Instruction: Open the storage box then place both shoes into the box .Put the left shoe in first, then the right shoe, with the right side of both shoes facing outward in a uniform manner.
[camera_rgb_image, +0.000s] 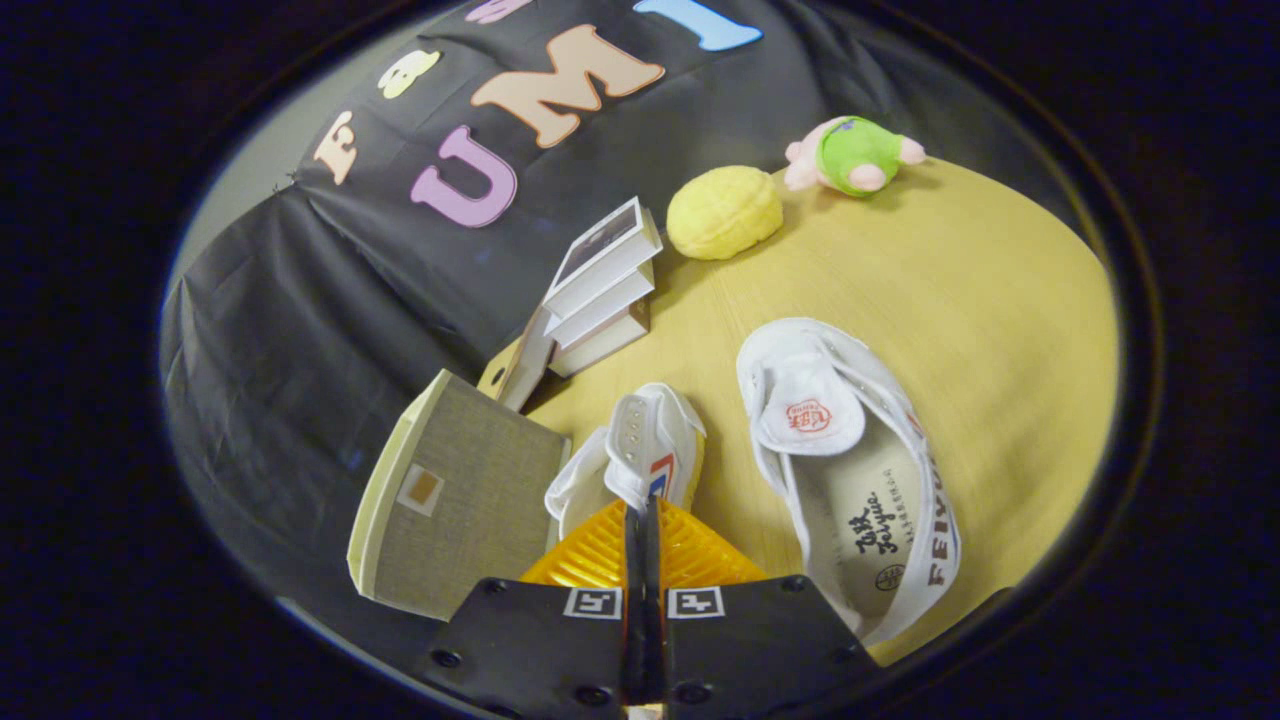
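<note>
My gripper (641, 520) is shut on the upper edge of a white canvas shoe (640, 450) with a red and blue stripe, which hangs tilted just ahead of the fingertips. The second white shoe (860, 470) lies on the wooden table (1000, 300) to the right of the fingers, its opening facing up and its tongue folded back. The storage box (450, 490), grey fabric with cream edges and a small label patch, stands close to the left of the fingers. Its inside is hidden from me.
A tilted stack of white books (605, 290) stands beyond the held shoe, by the black cloth wall. Farther back on the table lie a yellow plush lump (725, 212) and a green and pink plush toy (850, 155).
</note>
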